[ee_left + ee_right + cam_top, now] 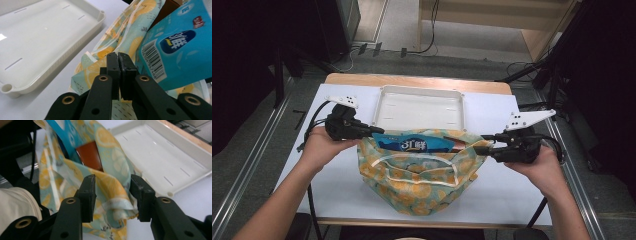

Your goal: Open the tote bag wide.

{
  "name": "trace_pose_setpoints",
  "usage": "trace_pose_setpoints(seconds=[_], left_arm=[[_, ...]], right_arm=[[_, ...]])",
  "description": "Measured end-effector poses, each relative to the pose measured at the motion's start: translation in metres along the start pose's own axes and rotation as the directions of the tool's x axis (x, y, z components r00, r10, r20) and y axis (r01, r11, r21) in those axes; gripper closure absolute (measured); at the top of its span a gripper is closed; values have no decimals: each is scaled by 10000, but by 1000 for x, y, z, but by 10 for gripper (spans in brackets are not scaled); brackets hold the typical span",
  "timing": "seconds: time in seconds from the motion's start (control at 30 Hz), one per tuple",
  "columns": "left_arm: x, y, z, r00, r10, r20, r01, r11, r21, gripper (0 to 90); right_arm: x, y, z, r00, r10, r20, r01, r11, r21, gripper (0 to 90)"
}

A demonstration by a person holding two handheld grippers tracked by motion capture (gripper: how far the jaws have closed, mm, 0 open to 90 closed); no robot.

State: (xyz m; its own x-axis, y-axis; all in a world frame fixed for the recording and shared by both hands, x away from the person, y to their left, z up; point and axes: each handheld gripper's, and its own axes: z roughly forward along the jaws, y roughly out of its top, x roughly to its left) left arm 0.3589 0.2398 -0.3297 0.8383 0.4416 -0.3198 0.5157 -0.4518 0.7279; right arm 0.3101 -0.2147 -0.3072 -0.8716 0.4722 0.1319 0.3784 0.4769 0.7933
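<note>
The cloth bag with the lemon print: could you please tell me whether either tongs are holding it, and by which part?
The left tongs pinch the cloth bag at its left rim. The right tongs stand open around its right corner, not gripping.

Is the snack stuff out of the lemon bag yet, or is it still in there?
Still inside. The blue packet and a brown item sit in the lemon bag's open mouth. The left gripper pinches the bag's edge; the right gripper's jaws stand apart around the other edge, not pressing. The white tray behind holds nothing yet, so perhaps the unpacking is left.
</note>
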Motion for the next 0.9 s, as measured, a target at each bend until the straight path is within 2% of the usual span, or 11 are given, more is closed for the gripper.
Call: trace_pose_setpoints(seconds=[0.07,0.17,0.33,0.4,0.5,0.53,0.63,0.67,0.8,0.9], left_arm=[[-1,1,1,10000,34,32,-34,10000,7,889],[-2,3,2,10000,91,41,-91,10000,-6,891],[-3,7,2,9998,186,68,-186,9998,-27,891],[-2,7,2,9998,183,78,-182,9998,-49,891],[-1,7,1,9999,134,11,-134,9999,-90,893],[0,8,0,10000,75,-18,-75,9998,-163,896],[0,10,0,9999,85,-54,-86,9998,-183,897],[1,12,0,9999,114,-92,-115,9997,-196,899],[5,14,3,9998,74,-162,-77,9998,-172,900],[10,13,9,9997,-82,-235,79,9999,-105,900]], right_arm=[[4,9,-6,9999,-103,-38,102,9995,-297,570],[5,15,-7,9999,-154,57,156,9993,-353,585],[-1,22,4,10000,10,51,-9,9998,-195,596],[-3,21,10,9999,56,94,-57,10000,16,626],[-7,20,17,9998,186,39,-186,9995,247,764],[-8,20,18,9996,290,56,-291,9992,259,846],[-9,21,16,9995,288,95,-290,9995,152,889],[-10,23,15,9991,227,372,-232,9997,126,895],[-15,22,18,9973,262,691,-275,9995,166,895],[-20,18,23,9967,411,707,-420,9990,122,895]])
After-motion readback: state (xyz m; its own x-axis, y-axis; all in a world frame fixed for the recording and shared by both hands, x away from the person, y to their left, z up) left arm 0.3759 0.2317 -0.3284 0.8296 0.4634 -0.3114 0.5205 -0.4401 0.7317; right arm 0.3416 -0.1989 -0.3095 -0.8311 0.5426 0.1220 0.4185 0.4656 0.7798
